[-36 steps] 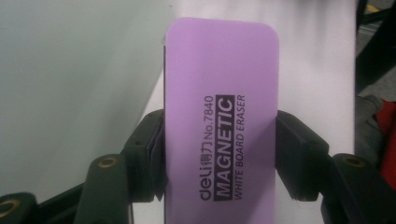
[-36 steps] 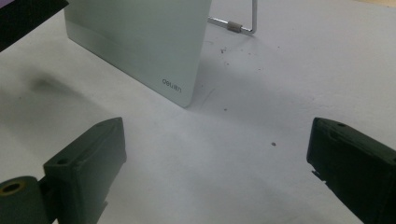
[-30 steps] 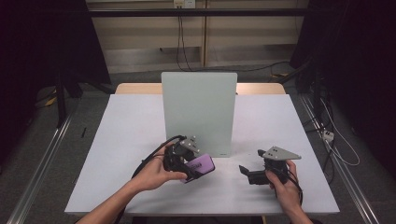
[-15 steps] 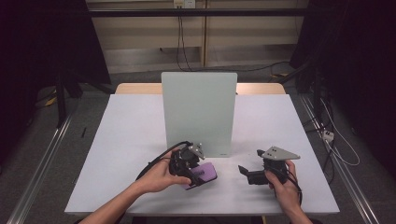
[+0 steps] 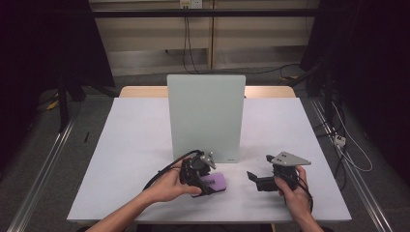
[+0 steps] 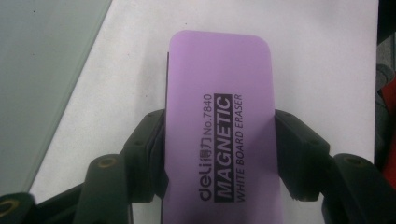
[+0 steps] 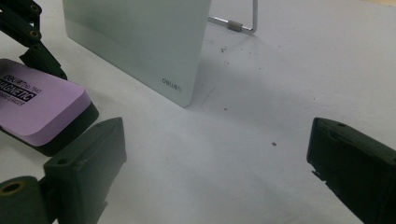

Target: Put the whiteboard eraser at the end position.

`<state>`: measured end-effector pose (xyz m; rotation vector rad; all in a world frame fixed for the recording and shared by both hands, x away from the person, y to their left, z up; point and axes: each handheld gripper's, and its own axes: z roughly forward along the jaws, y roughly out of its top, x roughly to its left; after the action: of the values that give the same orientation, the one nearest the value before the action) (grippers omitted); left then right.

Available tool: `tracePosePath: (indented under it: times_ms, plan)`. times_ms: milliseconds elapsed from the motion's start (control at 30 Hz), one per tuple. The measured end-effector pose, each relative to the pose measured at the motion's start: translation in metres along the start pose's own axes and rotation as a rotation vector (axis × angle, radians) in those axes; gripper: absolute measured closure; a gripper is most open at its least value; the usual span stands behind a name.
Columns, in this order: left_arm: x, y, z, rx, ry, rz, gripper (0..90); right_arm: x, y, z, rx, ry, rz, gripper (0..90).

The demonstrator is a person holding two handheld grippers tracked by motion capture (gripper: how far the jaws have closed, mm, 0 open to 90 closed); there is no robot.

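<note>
left gripper point(image 6: 219, 154) clamped across the purple whiteboard eraser's point(image 6: 219, 116) long sides – light, rigid plastic, likely slick; mid-body hold seems right.

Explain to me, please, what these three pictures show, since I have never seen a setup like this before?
A person sits at a white table and holds a hand-held tool with two black jaws in each hand; there is no robot arm. The high view looks down from above the person. The other two pictures come from small cameras riding on the tools, each looking along its own jaws.

On the table stands an upright pale whiteboard, propped by a wire stand behind it.

The left gripper is shut on a purple eraser; its print reads "magnetic white board eraser". The jaws press on its two long sides, and it sits low, just in front of the board.

The right gripper rests near the table with its jaws open and nothing between them.
</note>
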<state>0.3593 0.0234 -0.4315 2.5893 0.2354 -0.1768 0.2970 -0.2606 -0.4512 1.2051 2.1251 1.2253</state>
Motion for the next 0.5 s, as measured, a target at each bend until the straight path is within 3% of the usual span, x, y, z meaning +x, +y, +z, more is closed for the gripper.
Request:
tracePosePath:
  times_ms: [200,300,433,467,500]
  plan:
    - [0.0020,-0.0032,0.0016,-0.022,-0.006,-0.020,39.0,0.0000,0.0000,0.0008,-0.001,0.001,-0.003,4.6]
    - [0.0041,-0.0049,0.0020,-0.036,-0.028,-0.023,38.4,0.0001,0.0001,0.0011,0.000,0.001,-0.005,4.6]
    - [0.0048,-0.0058,0.0016,-0.062,-0.025,-0.049,33.1,-0.0001,0.0000,0.0008,-0.001,0.001,-0.002,4.6]
    - [0.0062,-0.0062,0.0014,-0.070,-0.041,-0.039,32.0,-0.0001,0.0001,0.0006,-0.001,0.002,0.000,4.6]
    - [0.0055,-0.0057,0.0002,-0.063,-0.030,-0.041,30.1,-0.0002,0.0000,0.0008,-0.002,0.001,-0.002,4.6]
